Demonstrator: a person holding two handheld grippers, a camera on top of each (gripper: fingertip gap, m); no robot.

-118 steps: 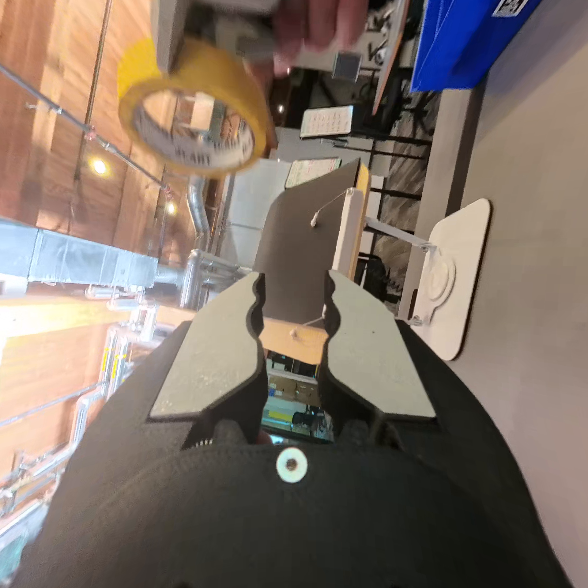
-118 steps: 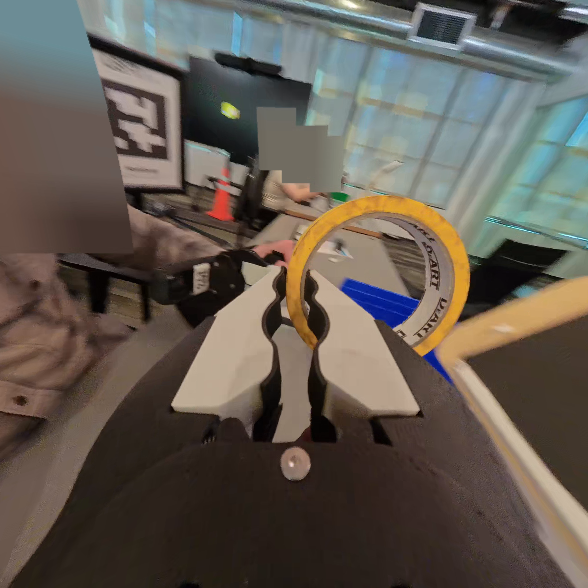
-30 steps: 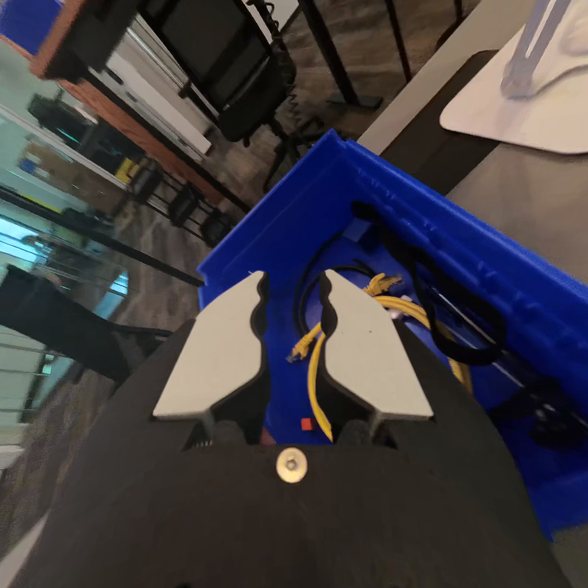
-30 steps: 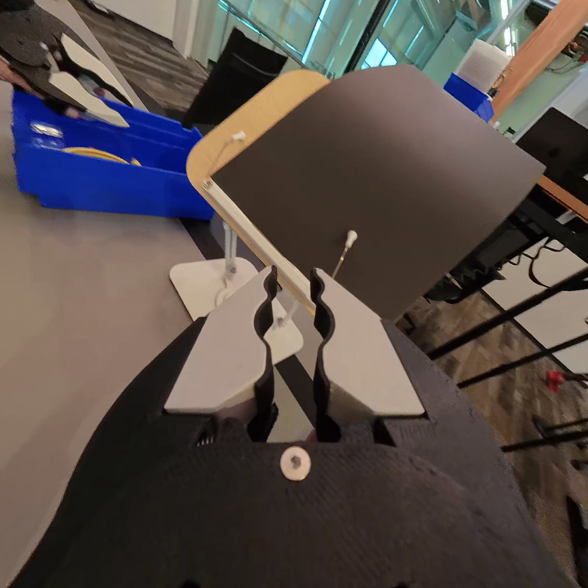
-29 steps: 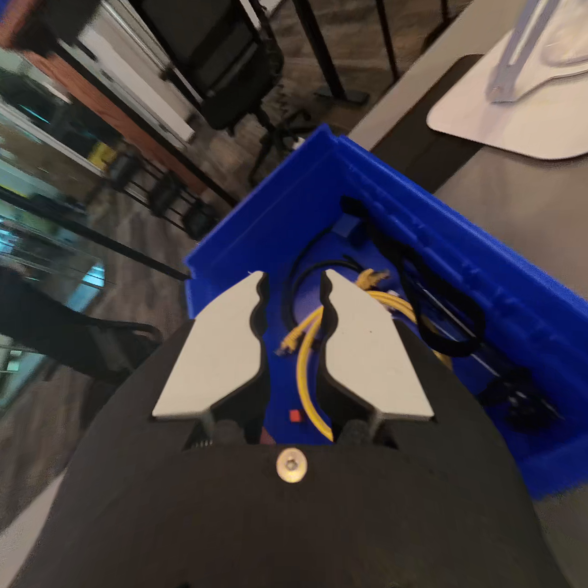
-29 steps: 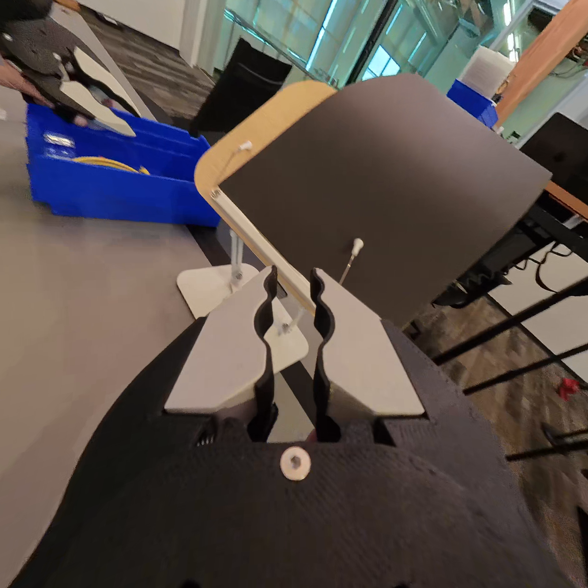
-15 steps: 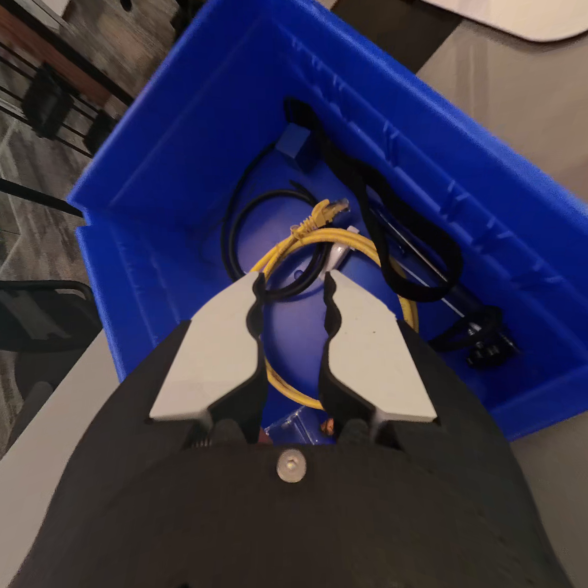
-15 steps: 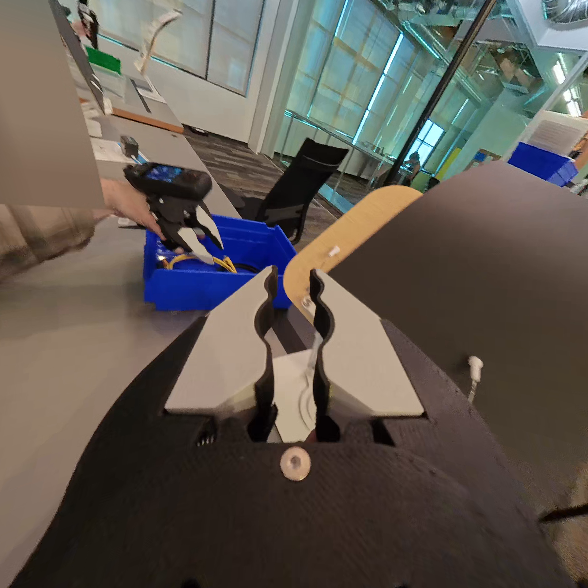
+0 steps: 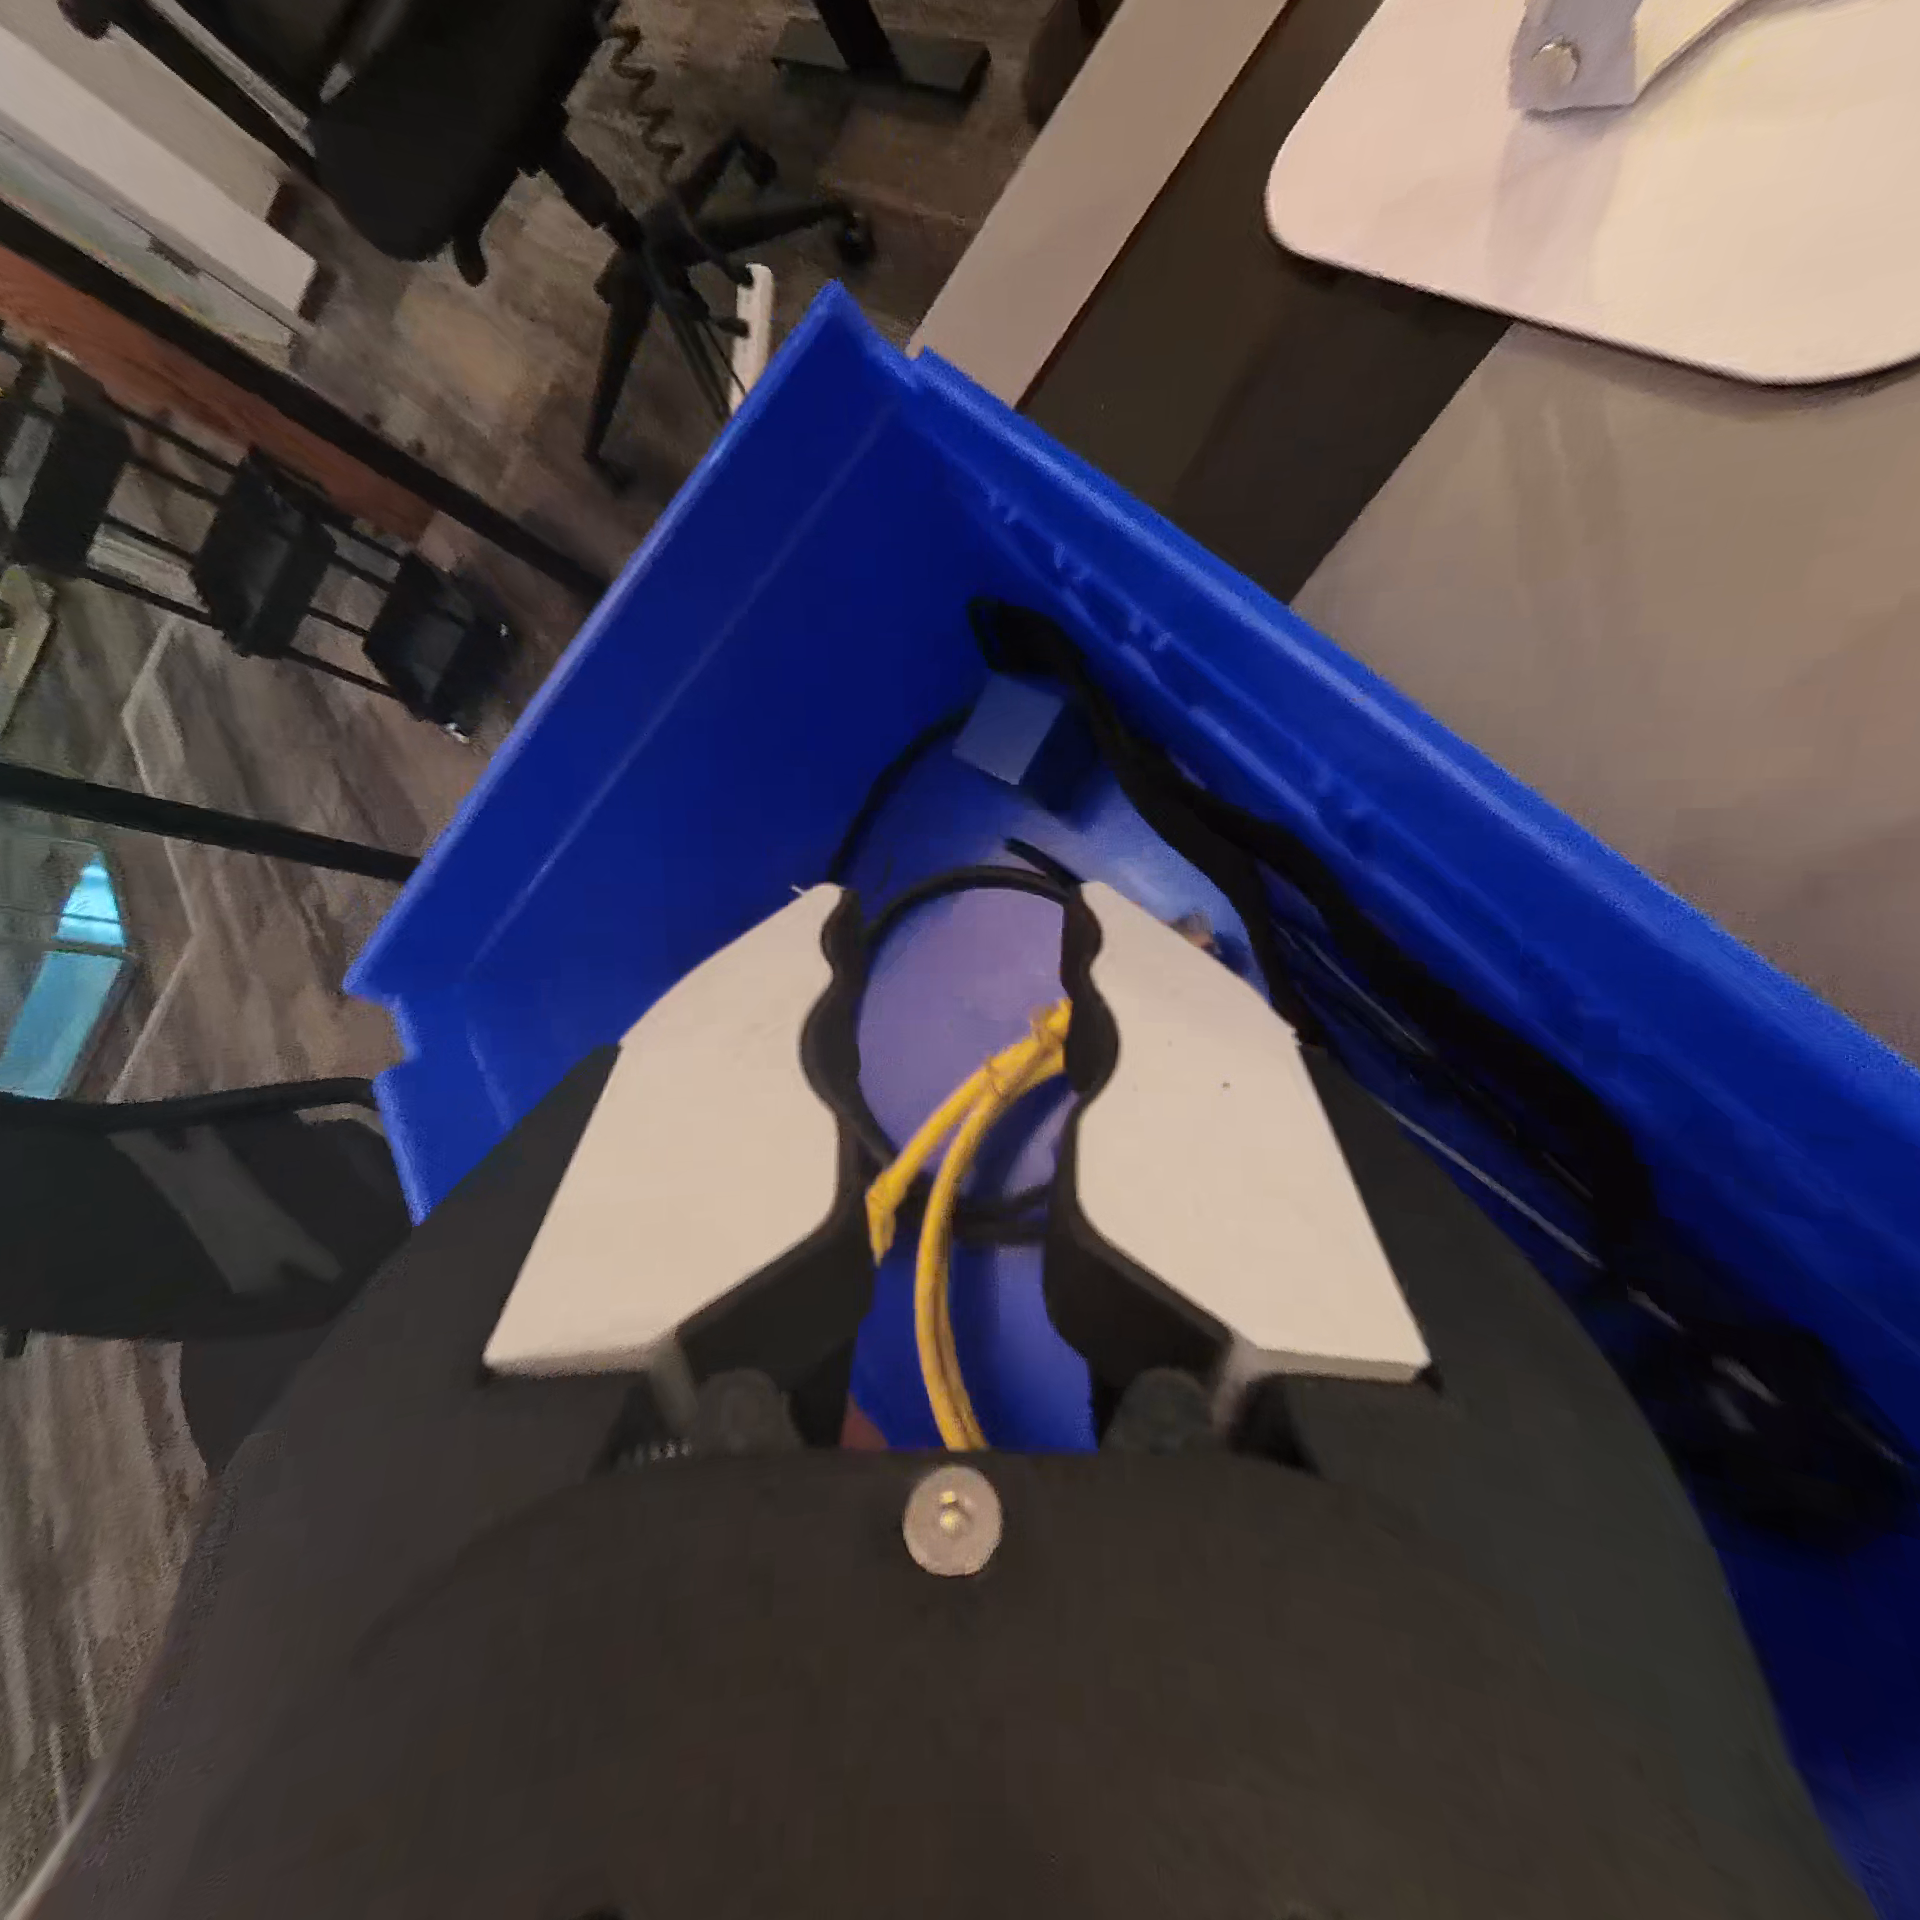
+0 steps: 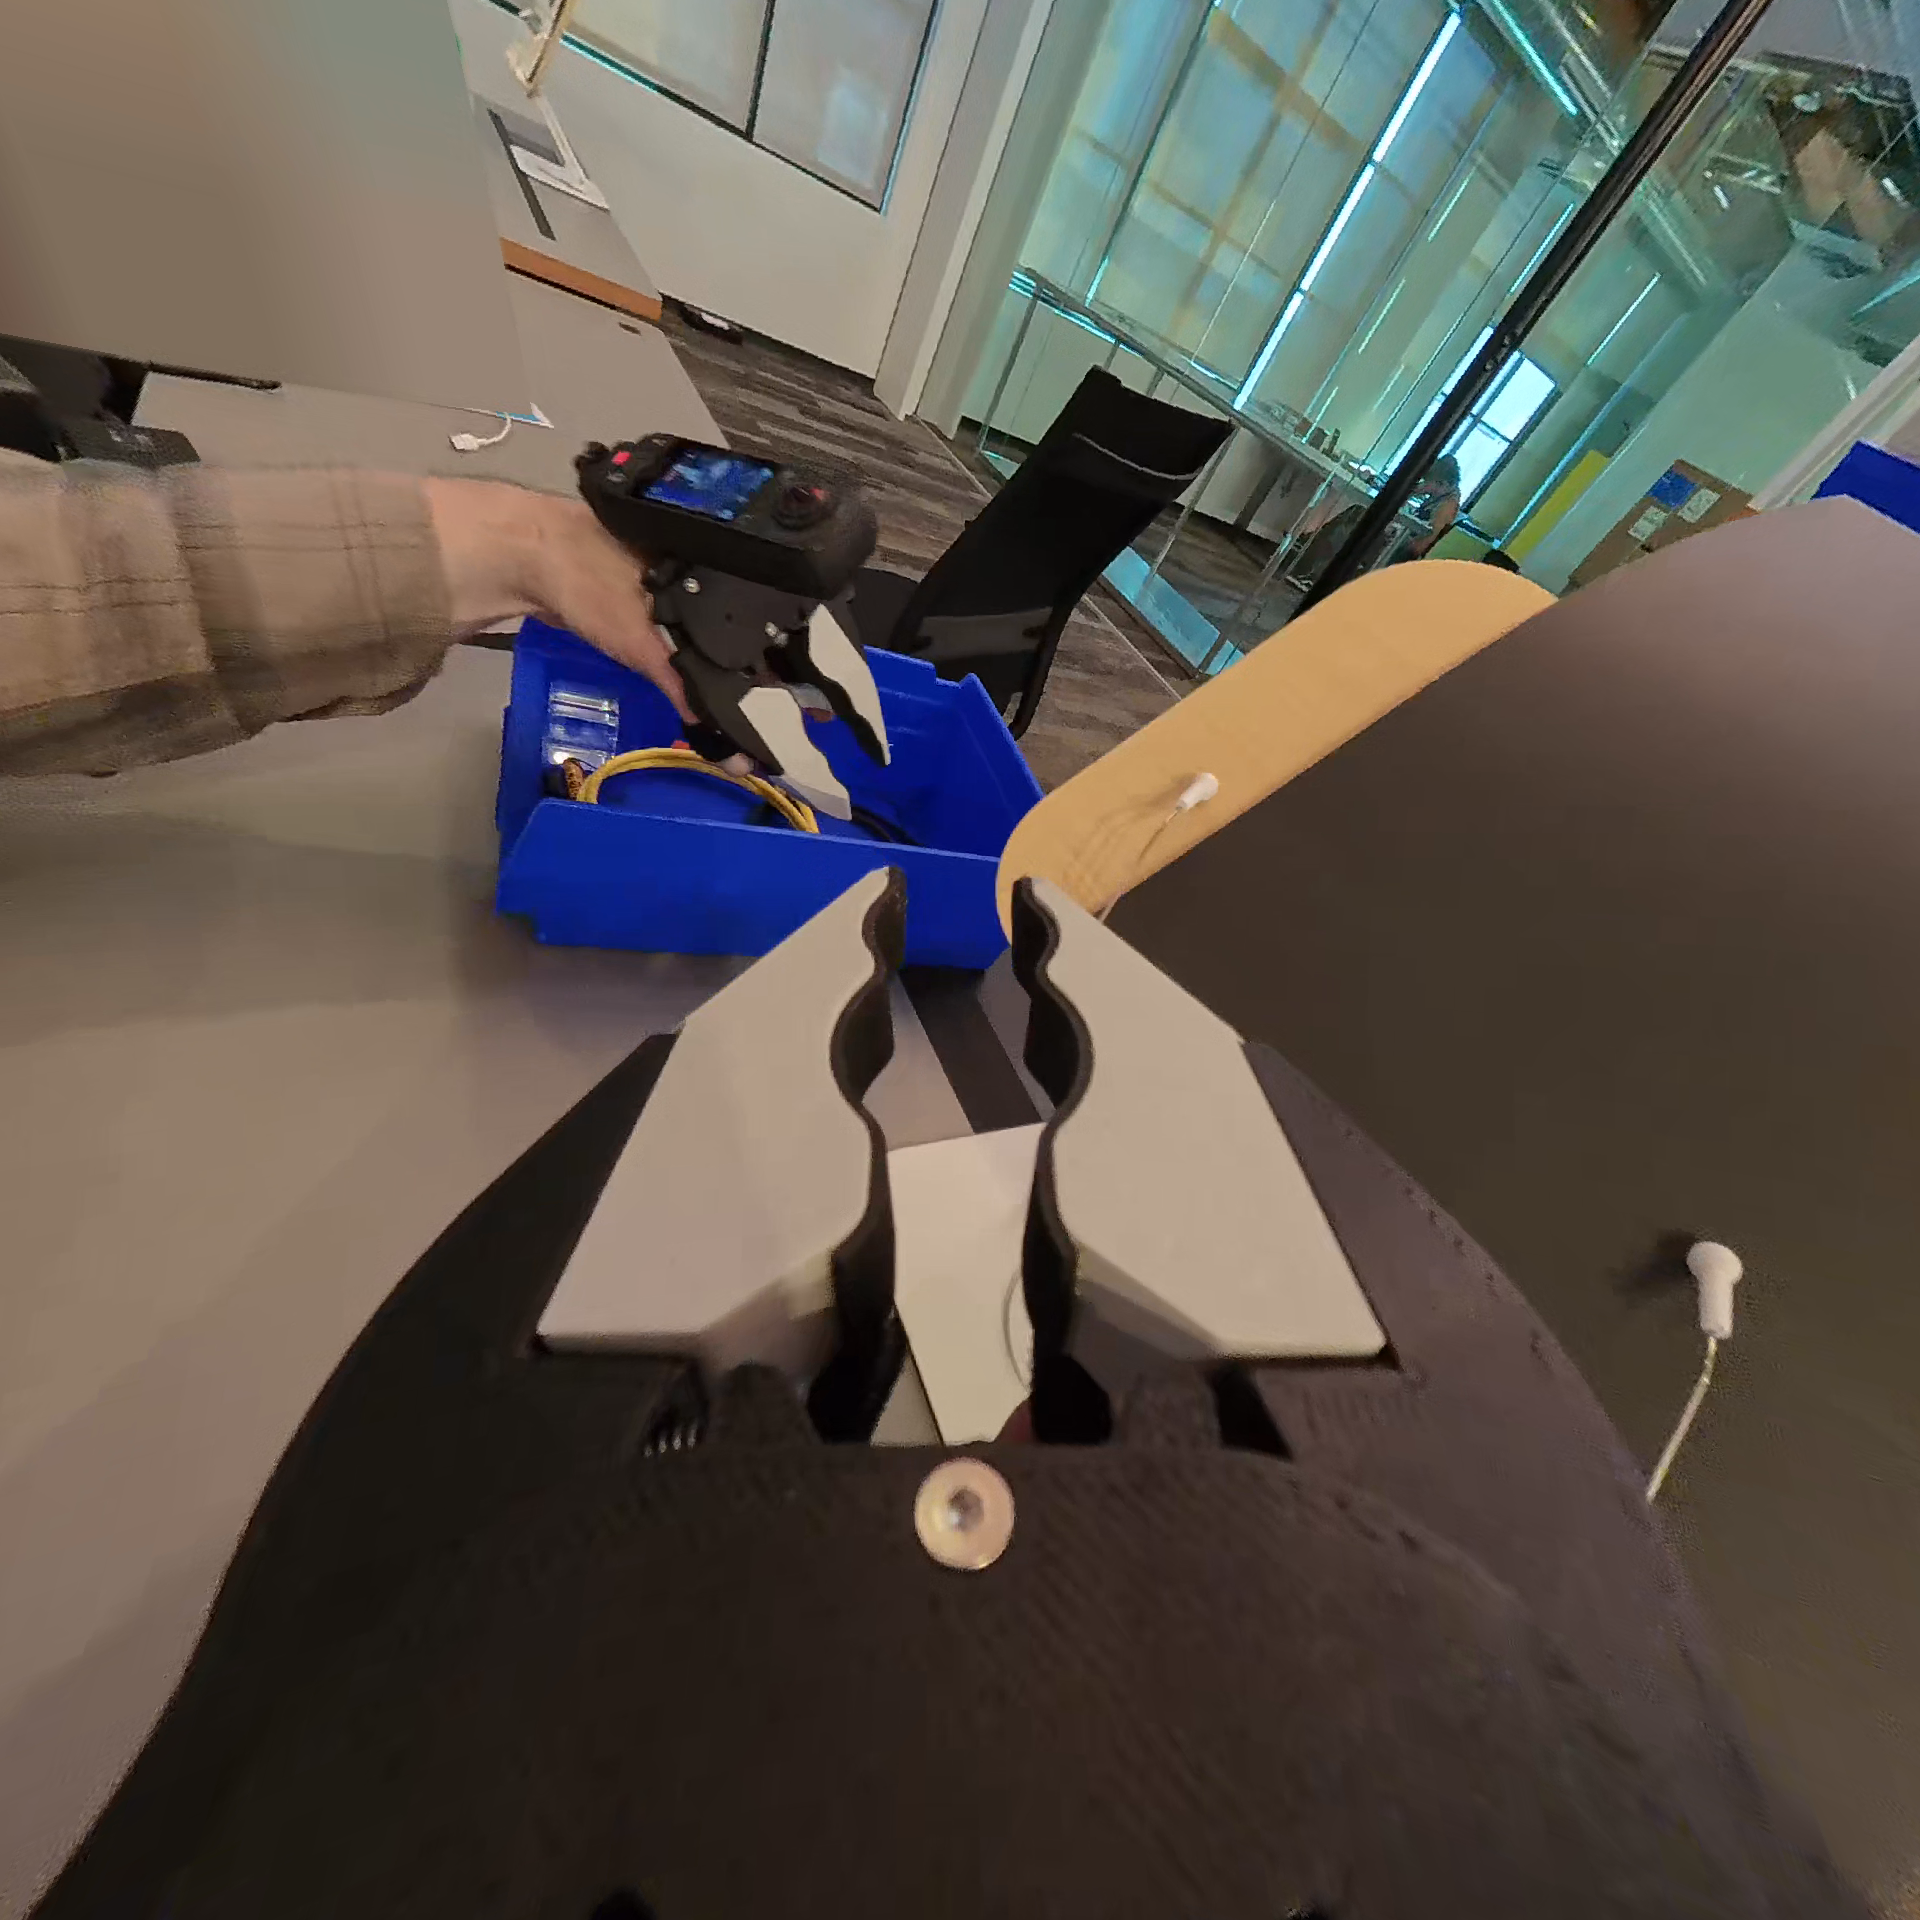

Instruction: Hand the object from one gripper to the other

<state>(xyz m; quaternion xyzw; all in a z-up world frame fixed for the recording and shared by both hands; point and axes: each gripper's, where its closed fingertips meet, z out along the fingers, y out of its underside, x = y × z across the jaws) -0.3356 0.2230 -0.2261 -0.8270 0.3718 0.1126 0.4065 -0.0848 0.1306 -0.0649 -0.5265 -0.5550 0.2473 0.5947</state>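
A yellow cable [image 9: 956, 1143] lies coiled in a blue bin [image 9: 675, 748] with black cables [image 9: 1351, 987]. My left gripper [image 9: 961, 914] is open and low inside the bin. The yellow cable's plug end and a black cable loop sit between its fingers, not pinched. In the right wrist view the left gripper [image 10: 857, 779] tilts down into the bin [image 10: 727, 883] over the yellow cable [image 10: 665, 769], held by a person's hand [image 10: 540, 561]. My right gripper [image 10: 956, 888] is open and empty above the grey table, pointed toward the bin.
A dark panel [image 10: 1455, 935] on a white stand base [image 10: 956, 1226] stands right of the bin; the base also shows in the left wrist view [image 9: 1610, 208]. A clear packet [image 10: 582, 717] lies in the bin's near-left end. A black chair [image 10: 1070, 540] stands beyond the table edge. The gap from one gripper's tips to the other's is roughly 30 centimetres.
My left gripper has dropped lower into the bin, so the yellow cable now lies between its fingers. The right gripper has swung left to face the bin and stayed open.
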